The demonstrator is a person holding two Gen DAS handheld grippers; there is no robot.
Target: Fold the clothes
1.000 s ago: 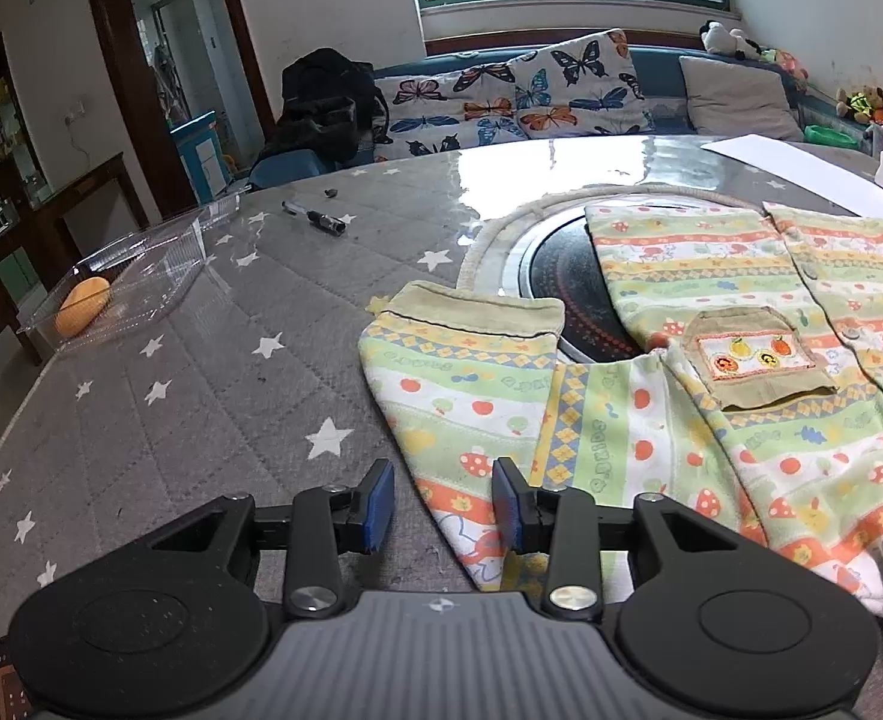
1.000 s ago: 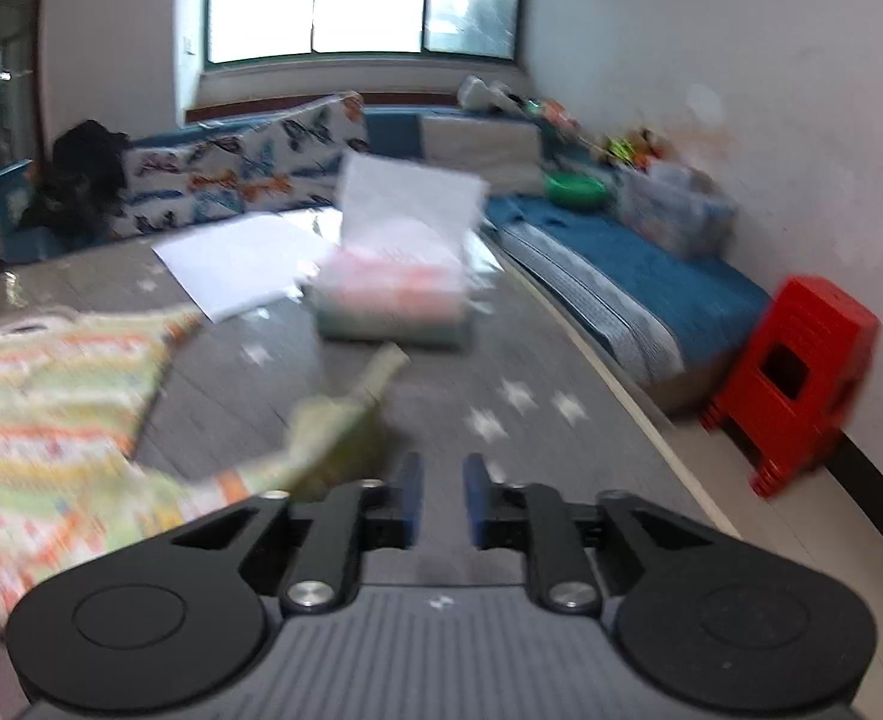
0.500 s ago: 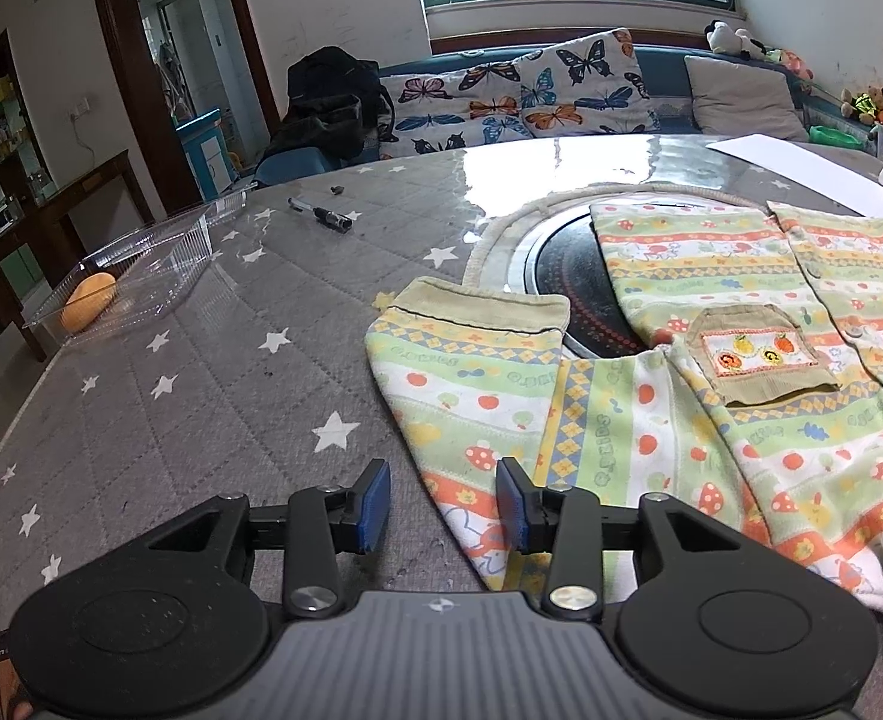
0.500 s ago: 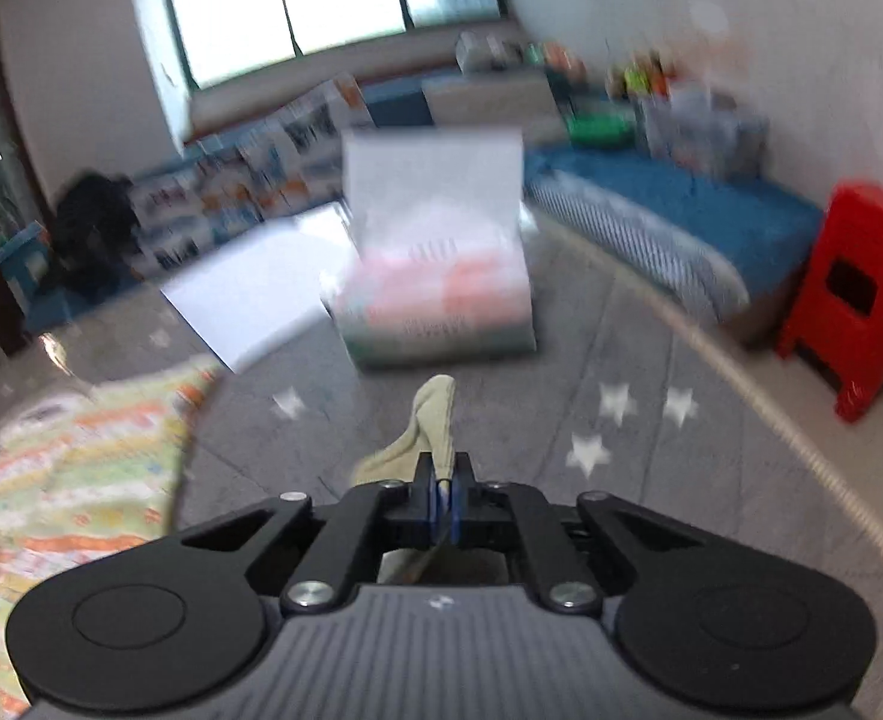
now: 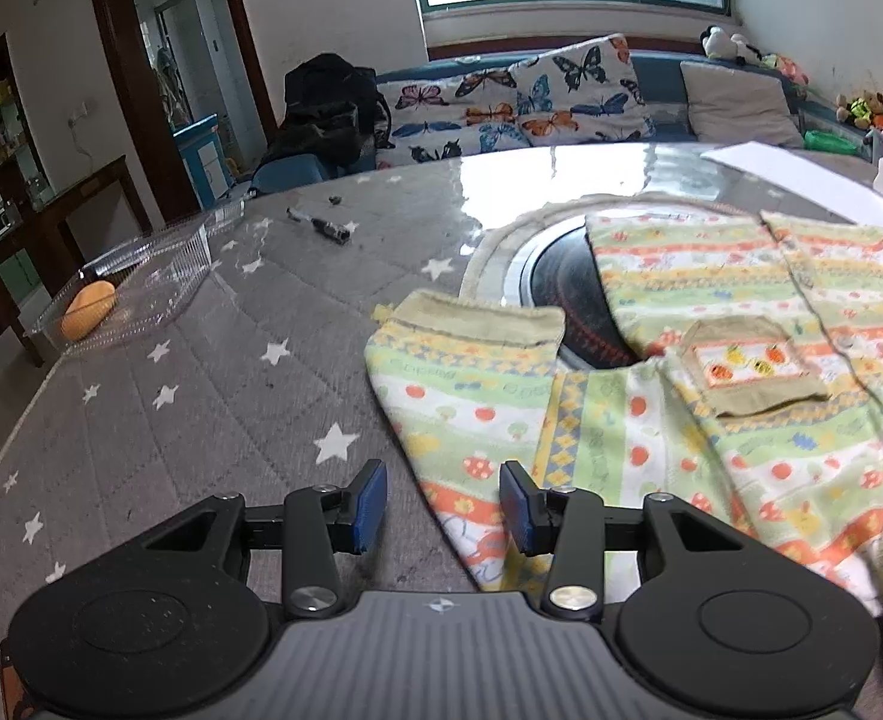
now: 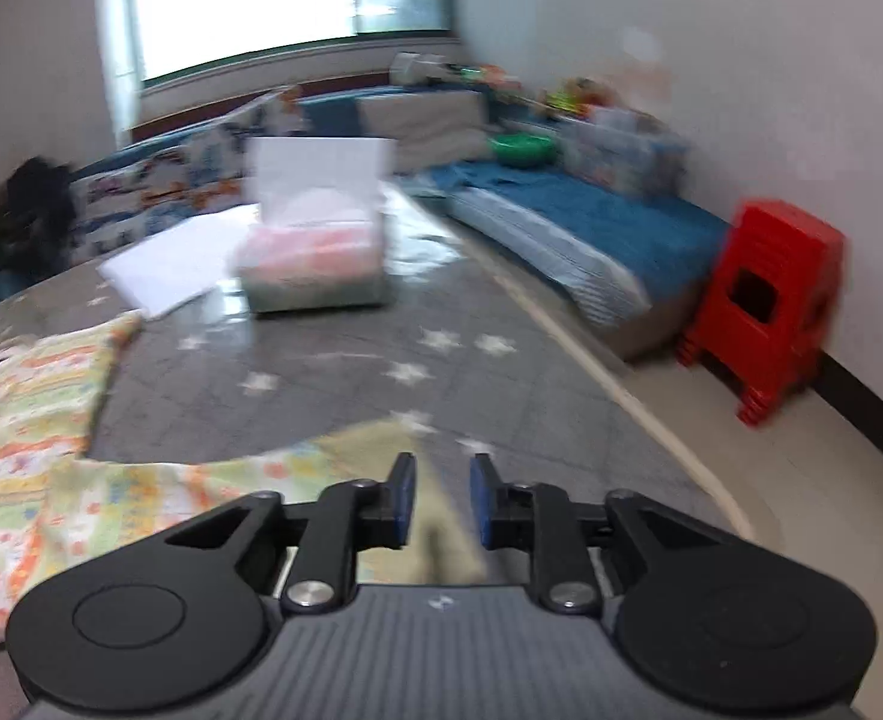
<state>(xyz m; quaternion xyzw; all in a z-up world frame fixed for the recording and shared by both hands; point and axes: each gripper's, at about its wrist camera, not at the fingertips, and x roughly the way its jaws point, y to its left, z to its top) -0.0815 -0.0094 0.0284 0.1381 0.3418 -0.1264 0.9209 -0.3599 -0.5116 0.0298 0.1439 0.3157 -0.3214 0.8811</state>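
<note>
A child's patterned jacket point(image 5: 699, 360), green, yellow and orange with a tan pocket, lies spread on the grey star-print table point(image 5: 201, 408). Its near sleeve with a tan cuff point(image 5: 477, 324) points toward my left gripper point(image 5: 443, 504), which is open just above the sleeve's lower edge. In the blurred right wrist view the jacket point(image 6: 27, 396) lies at the left, and its other sleeve point(image 6: 297, 468) lies flat on the table, running under my right gripper point(image 6: 441, 498), which is open over the sleeve's end.
A clear plastic tray point(image 5: 135, 294) with an orange fruit sits at the table's left edge. A dark pen-like object point(image 5: 321, 227) lies at the back. A tissue box point(image 6: 315, 264) and white sheet point(image 6: 177, 258) sit beyond the jacket. A red stool point(image 6: 765, 312) stands by the wall.
My right gripper closed on the sleeve end and lifted it, and has now opened; the sleeve lies flat on the table. My left gripper has stayed open and hardly moved.
</note>
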